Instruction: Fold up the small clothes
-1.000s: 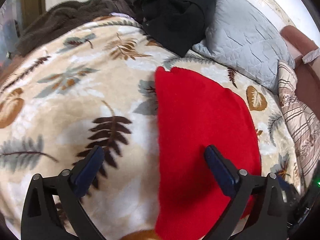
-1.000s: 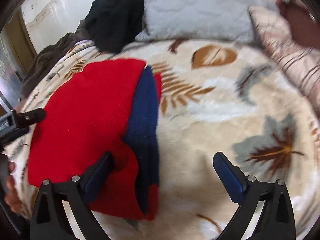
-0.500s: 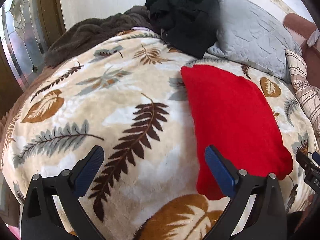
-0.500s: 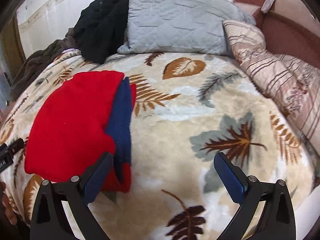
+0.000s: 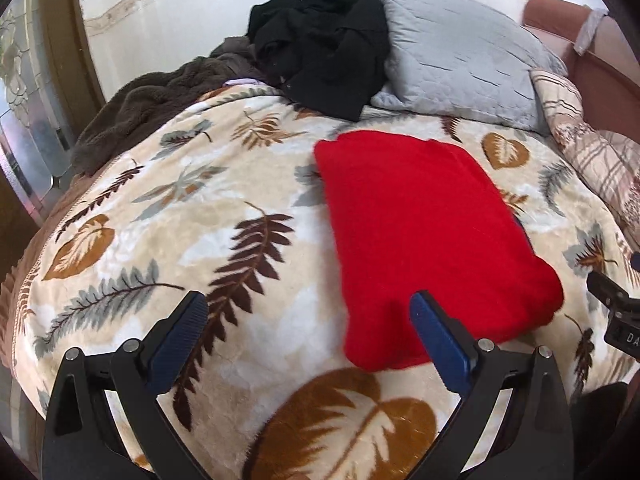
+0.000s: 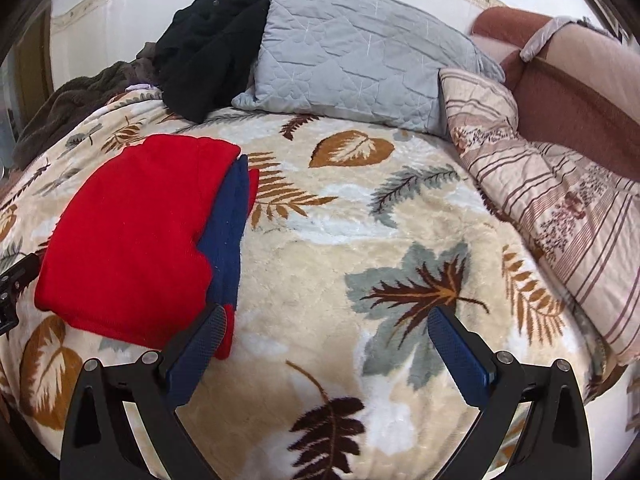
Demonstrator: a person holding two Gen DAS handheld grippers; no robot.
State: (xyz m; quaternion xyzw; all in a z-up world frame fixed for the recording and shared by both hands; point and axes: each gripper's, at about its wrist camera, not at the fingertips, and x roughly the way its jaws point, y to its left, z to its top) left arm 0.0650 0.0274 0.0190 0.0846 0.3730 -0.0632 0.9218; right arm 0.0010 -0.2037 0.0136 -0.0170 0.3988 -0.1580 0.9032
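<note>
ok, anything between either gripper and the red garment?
Nothing visible. The red garment lies folded flat on the blanket. The left gripper and right gripper are both open, with only bare blanket before them. The black clothes and pillow sit behind it.

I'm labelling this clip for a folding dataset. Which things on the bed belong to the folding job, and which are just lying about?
Part of the job:
red garment, folded, with a blue layer showing along one edge
left gripper, open
right gripper, open

Lying about:
black clothes heap
grey pillow
brown fleece
striped quilt
leaf blanket
</note>
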